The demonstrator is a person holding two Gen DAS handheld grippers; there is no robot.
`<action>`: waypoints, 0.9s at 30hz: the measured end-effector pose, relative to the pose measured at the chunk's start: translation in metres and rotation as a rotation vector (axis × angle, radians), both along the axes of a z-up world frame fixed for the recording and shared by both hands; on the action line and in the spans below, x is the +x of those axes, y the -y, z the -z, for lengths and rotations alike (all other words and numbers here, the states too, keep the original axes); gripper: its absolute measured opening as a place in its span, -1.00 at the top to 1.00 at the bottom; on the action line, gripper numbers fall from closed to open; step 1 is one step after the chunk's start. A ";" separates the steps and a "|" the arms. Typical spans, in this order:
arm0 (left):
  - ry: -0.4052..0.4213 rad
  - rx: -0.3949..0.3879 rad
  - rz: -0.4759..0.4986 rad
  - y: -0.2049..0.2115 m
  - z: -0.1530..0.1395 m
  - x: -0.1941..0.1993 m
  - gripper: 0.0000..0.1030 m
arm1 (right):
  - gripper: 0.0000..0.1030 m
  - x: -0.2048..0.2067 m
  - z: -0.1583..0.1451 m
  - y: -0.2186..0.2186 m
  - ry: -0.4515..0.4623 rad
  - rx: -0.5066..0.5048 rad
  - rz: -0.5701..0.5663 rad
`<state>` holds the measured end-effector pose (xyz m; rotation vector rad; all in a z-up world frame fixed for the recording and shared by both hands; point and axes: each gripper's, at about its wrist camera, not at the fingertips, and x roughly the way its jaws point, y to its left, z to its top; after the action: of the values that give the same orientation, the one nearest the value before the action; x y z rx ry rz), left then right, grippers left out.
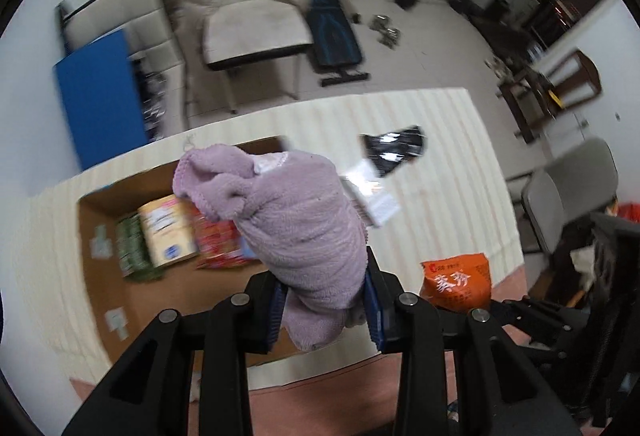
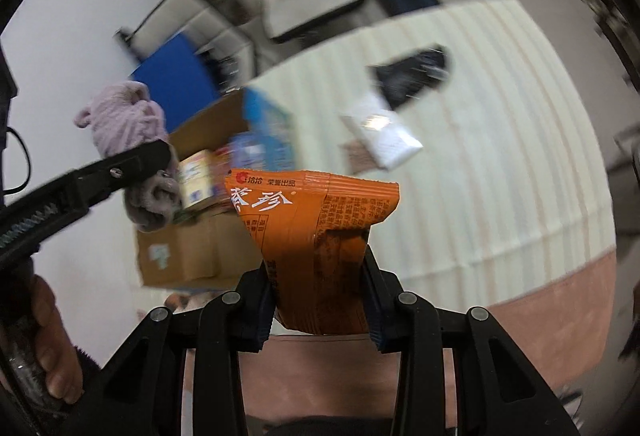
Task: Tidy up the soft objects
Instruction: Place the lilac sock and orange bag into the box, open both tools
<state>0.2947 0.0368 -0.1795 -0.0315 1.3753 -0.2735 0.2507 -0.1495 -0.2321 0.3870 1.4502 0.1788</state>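
My left gripper [image 1: 325, 306] is shut on a lilac towel [image 1: 288, 212] and holds it in the air above an open cardboard box [image 1: 100, 276]. The towel also shows in the right wrist view [image 2: 124, 124], with the left gripper [image 2: 160, 172] over the box [image 2: 188, 252]. My right gripper [image 2: 320, 300] is shut on an orange snack packet [image 2: 312, 236], held above the table's near edge. The same packet shows in the left wrist view [image 1: 456, 282]. The box holds a cream packet [image 1: 166, 232], a green packet [image 1: 134, 250] and a red packet [image 1: 218, 242].
The box stands on a cream striped tablecloth [image 1: 440, 204]. A white tissue pack [image 2: 386, 136] and a black pouch [image 2: 412, 76] lie on the cloth beyond the grippers. A beige chair [image 1: 252, 28], a blue board [image 1: 100, 92] and gym weights stand past the table.
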 end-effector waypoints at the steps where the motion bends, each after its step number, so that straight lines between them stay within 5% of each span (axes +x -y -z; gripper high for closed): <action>1: -0.004 0.010 -0.022 -0.018 0.003 -0.003 0.40 | 0.23 0.002 -0.006 -0.013 0.004 0.011 -0.027; 6: -0.089 0.021 -0.145 -0.097 0.041 -0.016 0.40 | 0.23 0.016 -0.006 -0.092 0.004 0.037 -0.164; 14: -0.287 0.009 -0.293 -0.184 0.110 -0.018 0.40 | 0.23 0.030 0.048 -0.197 -0.085 0.034 -0.287; 27: -0.456 0.067 -0.278 -0.211 0.175 -0.009 0.34 | 0.23 0.034 0.131 -0.263 -0.227 0.022 -0.339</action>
<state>0.2856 0.2476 -0.3543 -0.2401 1.8088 0.0178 0.2850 0.1136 -0.3631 0.1799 1.7338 0.4350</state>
